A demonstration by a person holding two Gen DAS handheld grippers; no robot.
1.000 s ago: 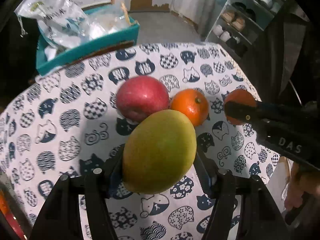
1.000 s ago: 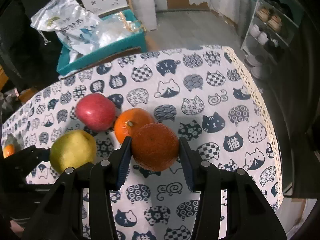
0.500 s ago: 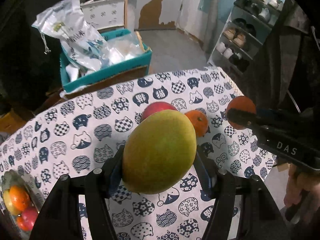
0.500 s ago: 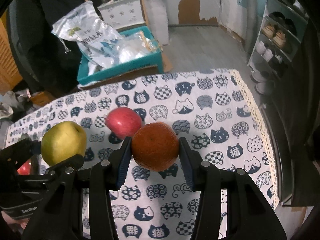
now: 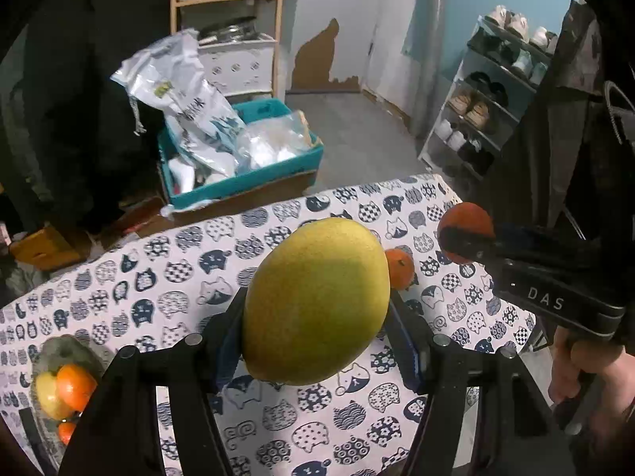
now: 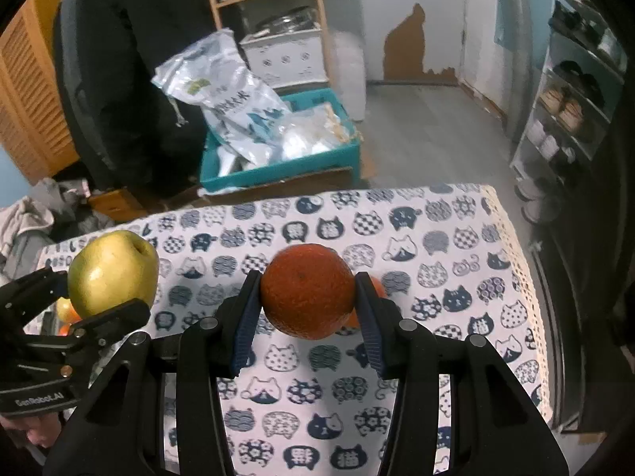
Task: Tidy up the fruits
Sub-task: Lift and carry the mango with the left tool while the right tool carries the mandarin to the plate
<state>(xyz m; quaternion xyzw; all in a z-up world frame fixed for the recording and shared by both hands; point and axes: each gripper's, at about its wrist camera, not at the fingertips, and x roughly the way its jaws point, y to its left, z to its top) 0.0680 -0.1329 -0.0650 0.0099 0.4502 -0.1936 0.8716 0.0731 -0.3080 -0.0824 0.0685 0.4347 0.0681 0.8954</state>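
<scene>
Room: behind the table you face a grey floor, a teal box (image 5: 242, 166) stuffed with plastic bags (image 5: 186, 107), a wooden shelf (image 5: 228, 0) against the peeling wall, and a shoe rack (image 5: 488, 91) off to your right.
Surface: your table (image 6: 436, 238) wears a white cloth printed with navy cat heads, with a lace edge along its right side.
Left gripper (image 5: 317, 313): you have it clamped on the yellow-green mango (image 5: 315, 299), one blue pad pressed to each flank, the fruit lifted clear of the cloth.
Mango from the other side: in your right wrist view the same mango (image 6: 113, 271) shows a dimpled end and sits between the left gripper's (image 6: 85, 301) black fingers, well left of the right gripper.
Right gripper (image 6: 307, 309): you are squeezing the dark orange (image 6: 307, 289) between both pads, held above the cloth.
Same orange, left view: it (image 5: 466, 230) pokes out past the right gripper (image 5: 468, 238), ahead and to the right of your left gripper.
Loose fruit: a smaller orange (image 5: 401, 267) lies on the cloth just beyond the mango's right edge; in the right view only a sliver of it (image 6: 375, 287) shows behind the right finger.
Fruit dish: a grey dish (image 5: 75, 351) sits low to the left of your left gripper, holding a yellow fruit (image 5: 49, 396) and an orange fruit (image 5: 75, 386), with another small orange one at its near edge.
Your hand: your right hand (image 5: 595, 369) wraps the right gripper's handle.
</scene>
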